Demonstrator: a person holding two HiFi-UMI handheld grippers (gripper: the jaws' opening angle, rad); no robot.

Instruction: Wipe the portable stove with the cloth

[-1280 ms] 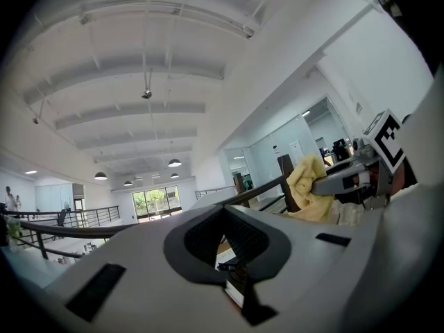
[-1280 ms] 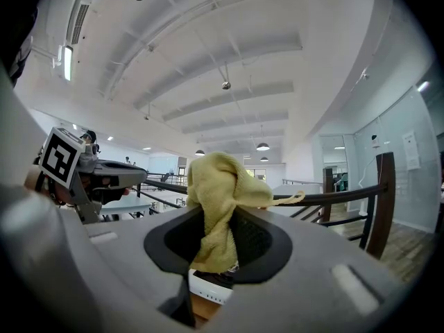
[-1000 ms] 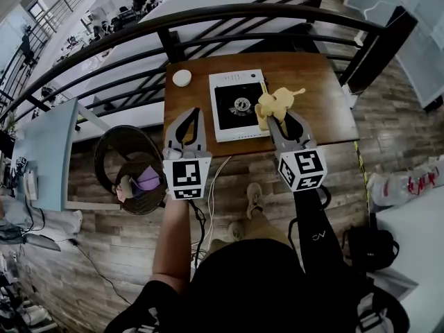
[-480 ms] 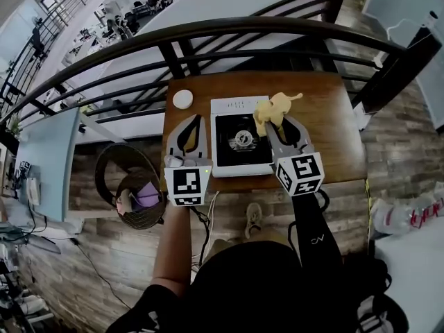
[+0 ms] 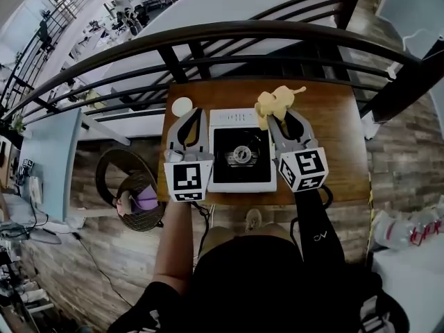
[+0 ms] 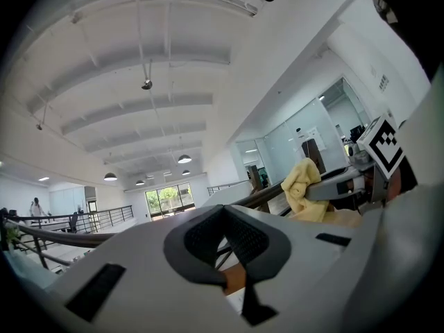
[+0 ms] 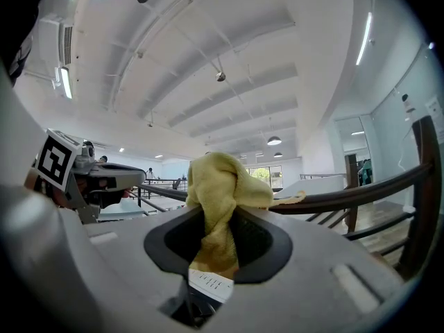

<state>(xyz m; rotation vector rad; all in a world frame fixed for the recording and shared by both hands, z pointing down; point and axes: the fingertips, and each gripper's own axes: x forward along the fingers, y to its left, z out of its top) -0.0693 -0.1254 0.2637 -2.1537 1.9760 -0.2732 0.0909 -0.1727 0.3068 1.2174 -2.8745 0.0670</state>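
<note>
The portable stove, white with a black top and a round burner, sits on the brown wooden table. My right gripper is shut on the yellow cloth, which bunches above the stove's back right corner. In the right gripper view the cloth stands up between the jaws, held off the table. My left gripper is by the stove's left edge, jaws shut with nothing in them. Both gripper views look up at the ceiling. The left gripper view shows the cloth off to the right.
A small white round object lies at the table's back left corner. A dark metal railing curves behind the table. A round wire basket with purple contents stands on the wood floor to the left. The person's foot shows below the table's front edge.
The right gripper and cloth went from the stove's right edge to its back right corner. The left gripper came in beside the stove's left edge. The head view shifted, centring the stove.
</note>
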